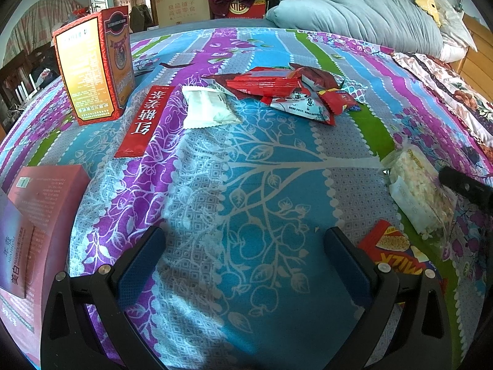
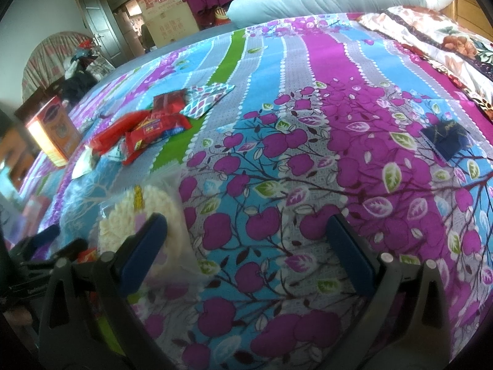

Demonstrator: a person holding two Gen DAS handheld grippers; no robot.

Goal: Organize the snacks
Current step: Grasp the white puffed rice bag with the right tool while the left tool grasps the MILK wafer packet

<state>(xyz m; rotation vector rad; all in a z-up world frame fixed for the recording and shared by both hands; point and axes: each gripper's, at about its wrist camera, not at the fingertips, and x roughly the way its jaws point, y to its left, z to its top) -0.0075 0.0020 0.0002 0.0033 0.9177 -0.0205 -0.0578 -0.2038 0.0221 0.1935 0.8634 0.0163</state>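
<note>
Bedspread point(image 1: 246, 185), striped blue, purple, grey and green with a tree print: served as the surface for all items.

Left gripper point(image 1: 243, 262): jaws spread wide, nothing between them, poised over bare blue fabric.

Right gripper point(image 2: 246, 252): jaws likewise released and empty; its left fingertip point(image 2: 148, 234) overlapped the clear rice-cracker bag point(image 2: 144, 215) in view, though whether it touched the bag could not be told from that blurred frame.

Snacks, loose:
- Rice-cracker bag, clear wrap, pale puffed contents visible inside, lying on the green stripe at the left camera's right edge.
- Red "MILK" packet point(image 1: 394, 252), just beside the left gripper's right finger and near the cracker bag.
- Central heap of red wrappers point(image 1: 277, 83), overlapping a white-and-red printed pouch point(image 1: 305, 108) and a small patterned sachet point(image 1: 354, 89).
- White flat pouch point(image 1: 206, 108), touching the heap's left side.
- Long red stick sachet point(image 1: 144, 123) with white characters, between the white pouch and the upright box.

Containers:
- Red-and-yellow carton point(image 1: 92, 64), upright, closed; contents not visible.
- Pink box point(image 1: 40, 225), lying at the near left, closed; contents not visible.
- Small dark blue box point(image 2: 443, 138), well apart on the purple stripe, closed.

Background: grey-blue duvet point(image 1: 354, 12), folded at the bed's far end.
</note>
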